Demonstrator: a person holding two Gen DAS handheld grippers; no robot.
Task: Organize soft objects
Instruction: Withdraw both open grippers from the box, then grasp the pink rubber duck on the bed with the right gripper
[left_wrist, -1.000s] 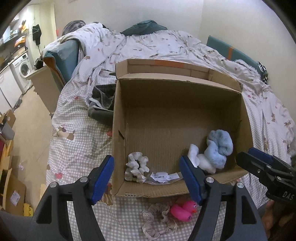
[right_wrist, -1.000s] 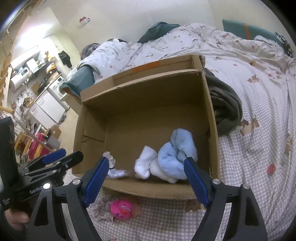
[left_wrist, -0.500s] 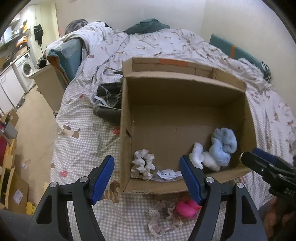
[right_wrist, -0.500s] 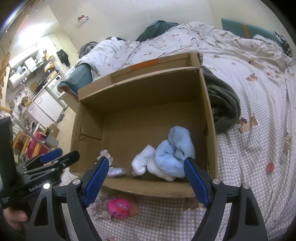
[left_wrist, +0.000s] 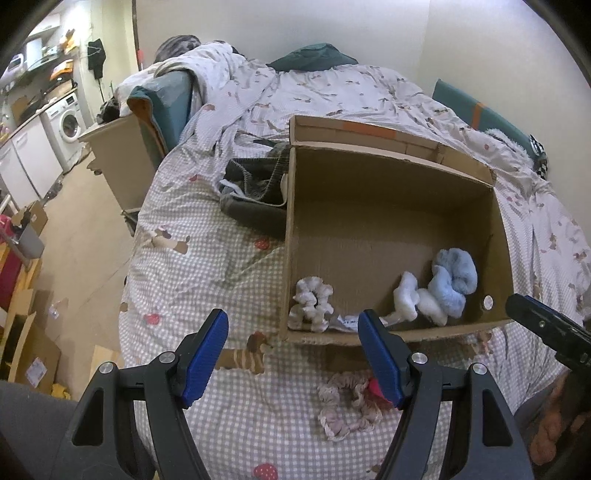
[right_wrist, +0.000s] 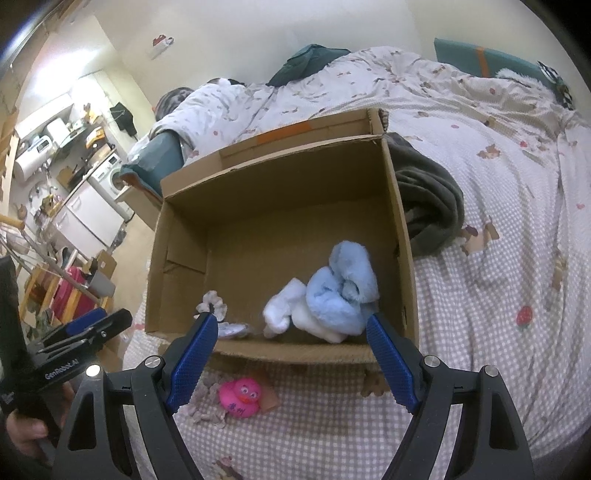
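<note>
Scrunchie and pink duck lie outside the box, closest to my left hand-held gripper

Scrunchie, pale pink and ruffled, lies on the checked bed just in front of the cardboard box, below its near wall; in the left wrist view it sits low and slightly right of centre, partly behind my right-side finger; its loop is stretched roughly across the view, so I judge a grip across the narrow ruffle would suit best. Pink duck rests touching the scrunchie on its right side; in the left wrist view only a sliver of pink shows behind the finger.

My left hand-held gripper is released, jaws apart, nothing between them; my right hand-held gripper is released too, jaws wide, hovering over the box's near edge. I judge the left one nearer the scrunchie, the right one nearer the duck, though either could reach both.

Inside the box already: 1 white scrunchie in the near left corner, a flat packet with a label beside it, and a bundle of fluffy blue and white socks toward the near right corner; I judge 2 soft items remain outside.
</note>
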